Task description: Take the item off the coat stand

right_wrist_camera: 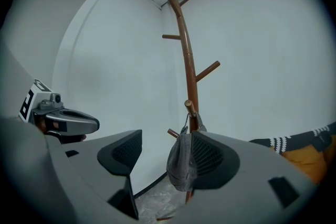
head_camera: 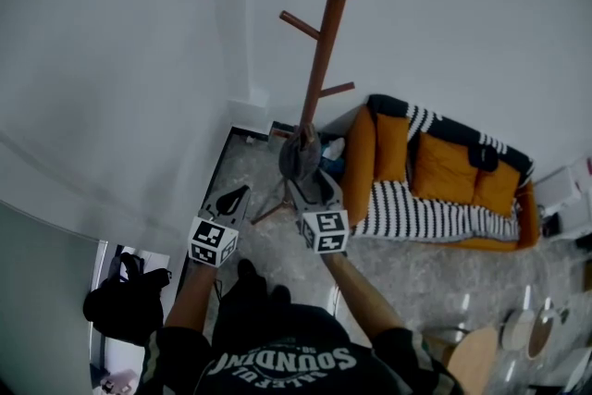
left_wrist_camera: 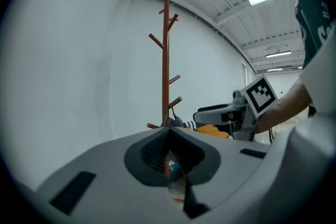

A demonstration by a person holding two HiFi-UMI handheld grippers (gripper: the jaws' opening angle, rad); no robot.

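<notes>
A brown wooden coat stand point(head_camera: 326, 42) rises by the white wall, and a grey cap point(head_camera: 298, 157) hangs from one of its low pegs. In the right gripper view the cap point(right_wrist_camera: 180, 162) hangs by its loop between my right gripper's point(right_wrist_camera: 165, 152) spread jaws. It lies against the right pad, and the left pad stands well clear. The right gripper point(head_camera: 310, 185) is open, right at the cap. My left gripper point(head_camera: 231, 199) hovers to the left of the stand, its jaws point(left_wrist_camera: 169, 152) shut with nothing in them. The stand point(left_wrist_camera: 166, 60) stands ahead of it.
An orange sofa with a striped black-and-white blanket point(head_camera: 444, 171) stands right of the stand. A black bag point(head_camera: 125, 305) lies at lower left. A round table edge point(head_camera: 481, 356) shows at bottom right. The stand's legs spread over the speckled floor point(head_camera: 277, 208).
</notes>
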